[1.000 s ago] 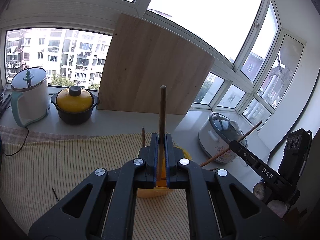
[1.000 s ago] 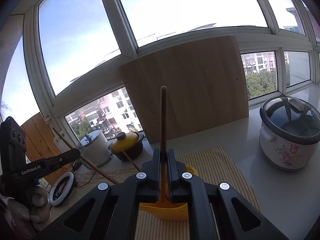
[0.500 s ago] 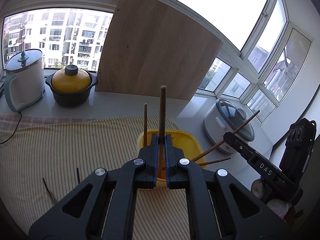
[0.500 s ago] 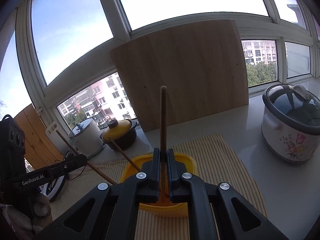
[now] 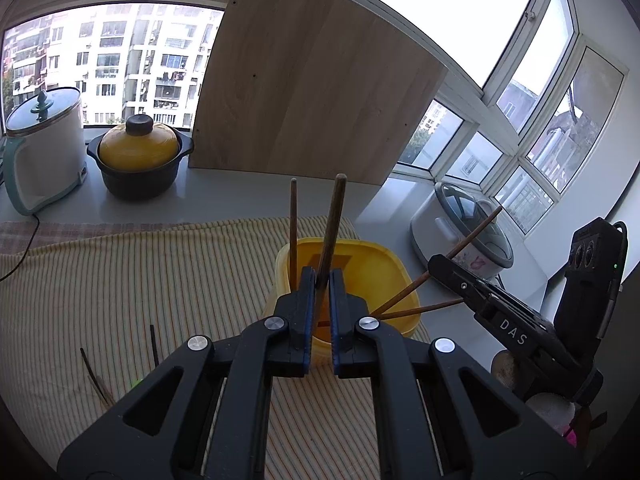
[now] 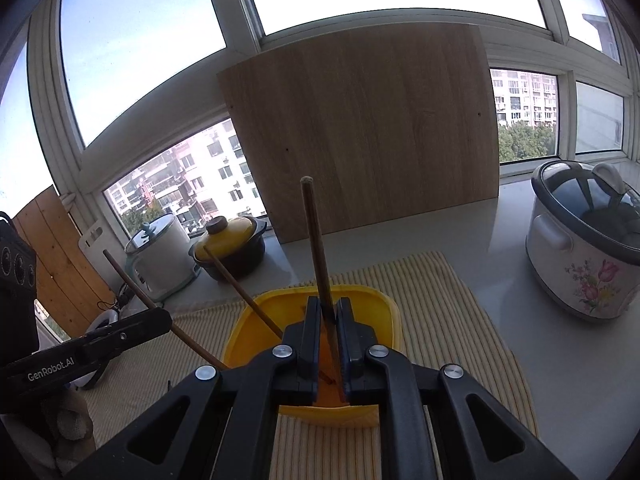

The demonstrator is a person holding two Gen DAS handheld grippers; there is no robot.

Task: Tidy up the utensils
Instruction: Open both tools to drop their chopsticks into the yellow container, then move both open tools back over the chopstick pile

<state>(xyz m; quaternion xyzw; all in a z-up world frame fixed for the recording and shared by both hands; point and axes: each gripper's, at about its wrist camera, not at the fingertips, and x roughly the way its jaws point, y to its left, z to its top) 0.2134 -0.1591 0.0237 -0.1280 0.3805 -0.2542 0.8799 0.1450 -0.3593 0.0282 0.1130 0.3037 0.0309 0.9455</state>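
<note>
At the bottom centre of the left wrist view the left gripper (image 5: 319, 280) is clamped on a brown wooden chopstick (image 5: 331, 229) that leans a little right, its lower end down inside the yellow tub (image 5: 394, 276) just beyond the jaws. In the right wrist view the right gripper (image 6: 329, 312) has a second chopstick (image 6: 317, 240) between its jaws, which are opening, so the stick looks freed rather than gripped, and its tip sits in the same tub (image 6: 240, 332). One more thin stick (image 5: 293, 226) already stands in the tub, so I judge the job partly done: two sticks are being dropped in, and a few dark sticks (image 5: 153, 344) at lower left lie loose on the cloth (image 5: 140, 280). The tub is smooth, glossy plastic, square with rounded corners; the cloth is ribbed with fine yellow and white stripes over the pale table (image 6: 540, 380). Farther back a flat, matt wood-grain board (image 5: 312, 92) leans against the windows.
</note>
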